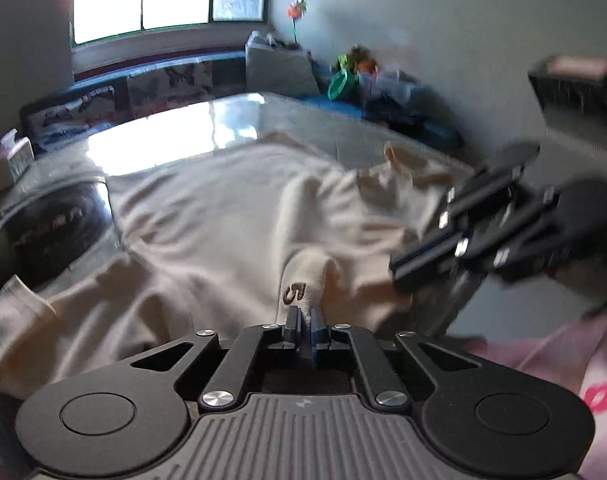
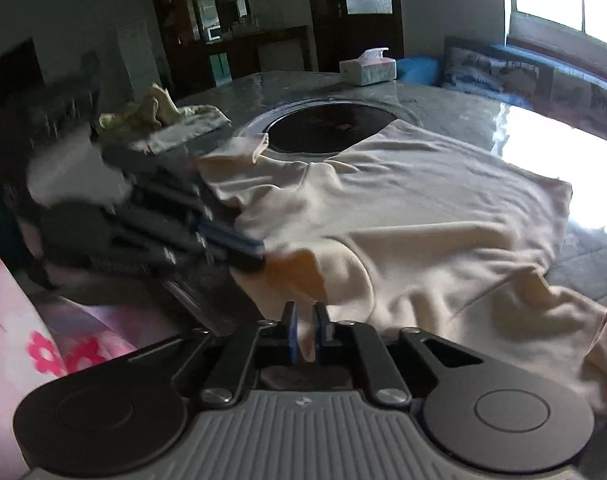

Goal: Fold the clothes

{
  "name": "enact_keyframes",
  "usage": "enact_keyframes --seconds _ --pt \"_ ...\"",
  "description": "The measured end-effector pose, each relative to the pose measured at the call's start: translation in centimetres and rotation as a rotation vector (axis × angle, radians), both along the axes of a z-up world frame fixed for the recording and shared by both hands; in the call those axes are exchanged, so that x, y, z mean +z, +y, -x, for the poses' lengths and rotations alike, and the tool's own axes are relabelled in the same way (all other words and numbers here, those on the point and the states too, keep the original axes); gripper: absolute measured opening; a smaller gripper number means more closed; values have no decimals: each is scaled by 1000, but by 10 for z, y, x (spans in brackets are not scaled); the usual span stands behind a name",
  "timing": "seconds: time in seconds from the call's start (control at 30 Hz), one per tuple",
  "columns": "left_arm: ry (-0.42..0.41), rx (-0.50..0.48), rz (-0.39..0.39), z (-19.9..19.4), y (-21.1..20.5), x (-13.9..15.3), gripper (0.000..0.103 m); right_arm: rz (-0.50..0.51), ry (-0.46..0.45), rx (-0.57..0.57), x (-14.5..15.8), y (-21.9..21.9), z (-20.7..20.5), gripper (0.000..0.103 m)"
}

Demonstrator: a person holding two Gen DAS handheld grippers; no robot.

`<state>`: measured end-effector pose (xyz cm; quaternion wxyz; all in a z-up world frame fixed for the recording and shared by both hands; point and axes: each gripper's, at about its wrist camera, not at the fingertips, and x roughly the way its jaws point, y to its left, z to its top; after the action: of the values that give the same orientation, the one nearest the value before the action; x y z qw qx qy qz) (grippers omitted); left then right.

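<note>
Cream shirt (image 1: pixel 223 208) pinched by both hand-held grippers.

Bare tabletop (image 2: pixel 443 92) beyond tissue box (image 2: pixel 368 67)

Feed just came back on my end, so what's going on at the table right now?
A person is folding a cream shirt spread over a glossy table. Both tongs are shut on the near edge of the fabric: the left tongs pinch a fold with a dark printed mark, the right tongs pinch the cloth beside it. The rest of the shirt lies wrinkled on the table.
</note>
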<state>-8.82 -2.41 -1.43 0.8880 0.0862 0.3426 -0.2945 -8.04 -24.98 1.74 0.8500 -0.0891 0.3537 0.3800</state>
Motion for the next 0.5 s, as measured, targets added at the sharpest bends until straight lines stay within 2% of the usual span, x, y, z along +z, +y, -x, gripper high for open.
enact_keyframes --seconds 0.1,0.2,0.33,0.43,0.5 --pt "-8 -9 12 -4 5 4 9 -29 1 -7 4 -4 -3 13" --pt "-46 -6 84 -10 16 20 9 -46 -1 -34 4 -6 -9 15" --pt "-74 62 174 -27 29 36 9 2 23 -39 -10 0 -14 18" --pt "-69 119 194 -46 29 32 9 59 59 -6 -20 1 -8 18" --pt "-47 126 180 -60 23 24 9 71 67 10 -20 -3 -2 19"
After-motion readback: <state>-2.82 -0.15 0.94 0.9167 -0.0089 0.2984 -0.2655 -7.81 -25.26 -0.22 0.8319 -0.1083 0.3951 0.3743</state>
